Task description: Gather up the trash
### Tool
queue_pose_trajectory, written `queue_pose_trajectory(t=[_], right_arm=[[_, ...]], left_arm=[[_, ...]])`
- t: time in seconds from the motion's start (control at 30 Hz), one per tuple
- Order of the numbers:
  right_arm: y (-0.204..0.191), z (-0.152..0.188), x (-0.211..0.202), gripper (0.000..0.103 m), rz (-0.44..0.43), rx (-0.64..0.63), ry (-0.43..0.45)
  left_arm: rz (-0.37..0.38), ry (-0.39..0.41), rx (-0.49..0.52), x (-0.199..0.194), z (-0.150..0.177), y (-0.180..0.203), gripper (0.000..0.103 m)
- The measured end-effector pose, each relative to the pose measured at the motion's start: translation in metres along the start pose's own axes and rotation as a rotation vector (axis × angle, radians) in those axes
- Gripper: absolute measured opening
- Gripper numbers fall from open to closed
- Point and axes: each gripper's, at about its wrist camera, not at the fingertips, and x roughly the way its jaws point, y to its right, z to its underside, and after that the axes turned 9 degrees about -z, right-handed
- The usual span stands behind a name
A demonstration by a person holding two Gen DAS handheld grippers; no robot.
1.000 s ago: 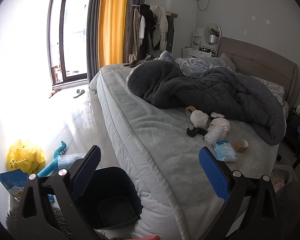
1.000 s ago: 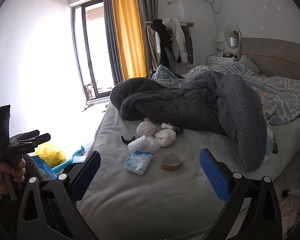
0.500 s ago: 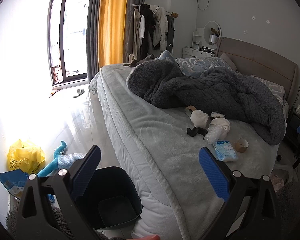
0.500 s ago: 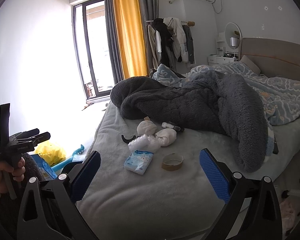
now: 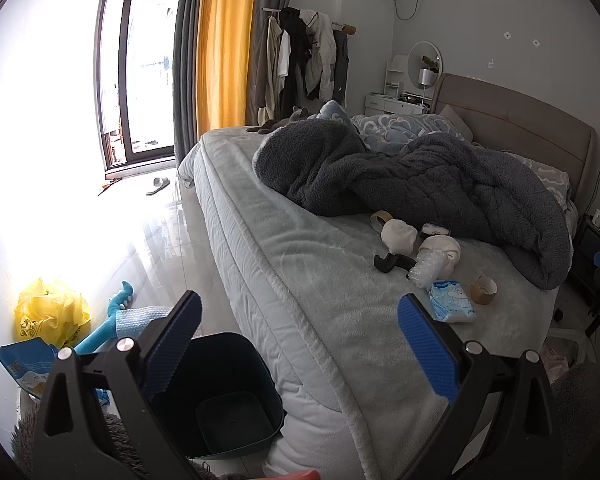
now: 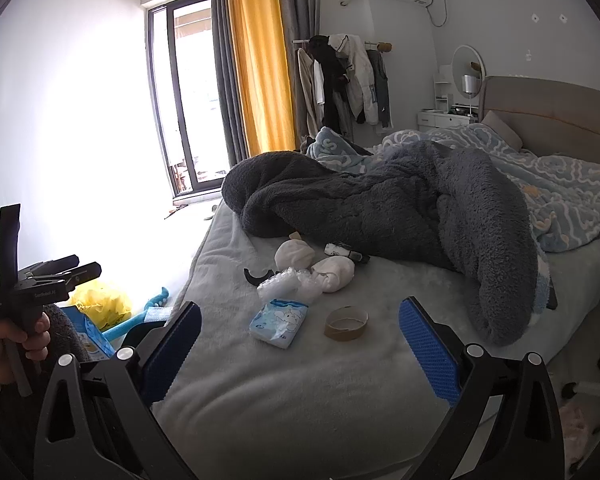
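Right claw [image 6: 300, 354] just short of tissue pack [image 6: 279, 322]

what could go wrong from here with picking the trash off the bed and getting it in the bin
1. The bubble wrap touches the white wad and overlaps the black hook, so a wide grab by the open right gripper may drag the neighbours along.
2. The bin stands on the floor tight against the bed, below its edge; light pieces like the tissue pack could miss it.
3. The tape roll lies flat on soft fleece and may sink when pinched.
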Motion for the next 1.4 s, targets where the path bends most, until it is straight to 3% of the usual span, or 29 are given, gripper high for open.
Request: queue_pose_trajectory(t=[0.97,1.3,1.4], right_arm=[[0.001,0.001,-0.001,0.1,0.001,-0.003,-0.005],[0.003,0.0,0.013,0.1,0.004,0.016,-0.044],[0.005,0.002,0.024,0.1,0.001,0.0,-0.066]], left_arm=[[0.011,-0.005,-0.006,-0.002,0.004,-0.003,0.1],[0.027,0.004,0.0,0.004,0.01,0.001,0.1],[0.02,-0.032,0.021,0.013,0.012,0.009,0.1]])
